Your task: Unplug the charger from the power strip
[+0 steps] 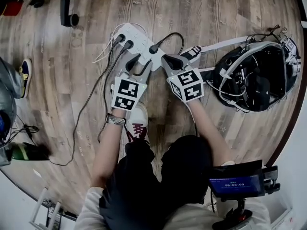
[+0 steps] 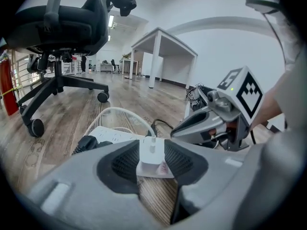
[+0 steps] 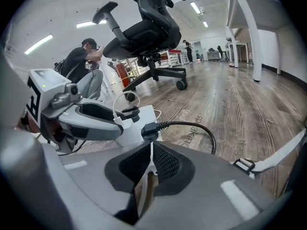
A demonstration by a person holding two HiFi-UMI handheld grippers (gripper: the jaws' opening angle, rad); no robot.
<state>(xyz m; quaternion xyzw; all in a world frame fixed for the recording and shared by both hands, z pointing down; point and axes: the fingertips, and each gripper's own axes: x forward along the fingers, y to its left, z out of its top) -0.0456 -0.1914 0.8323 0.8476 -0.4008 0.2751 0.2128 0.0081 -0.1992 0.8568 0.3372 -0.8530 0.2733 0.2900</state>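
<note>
We straddle the charger [image 2: 152,156] before pulling

Our left gripper [image 1: 138,63], jaws wide apart, flanks the charger plugged into the near end of the power strip [image 1: 139,41] on the floor [image 1: 216,18]; our right gripper [image 1: 166,60], jaws together, rests at the strip's near right edge, probably to pin it down.

The charger [image 2: 152,153], a small white block with a white cable [image 2: 125,113] arching from its top, stands upright, plugged into the near end of the power strip [image 1: 140,39]. The strip is a long white bar lying diagonally on the wooden floor [image 1: 216,13], with black plugs [image 1: 127,45] in other sockets.
</note>
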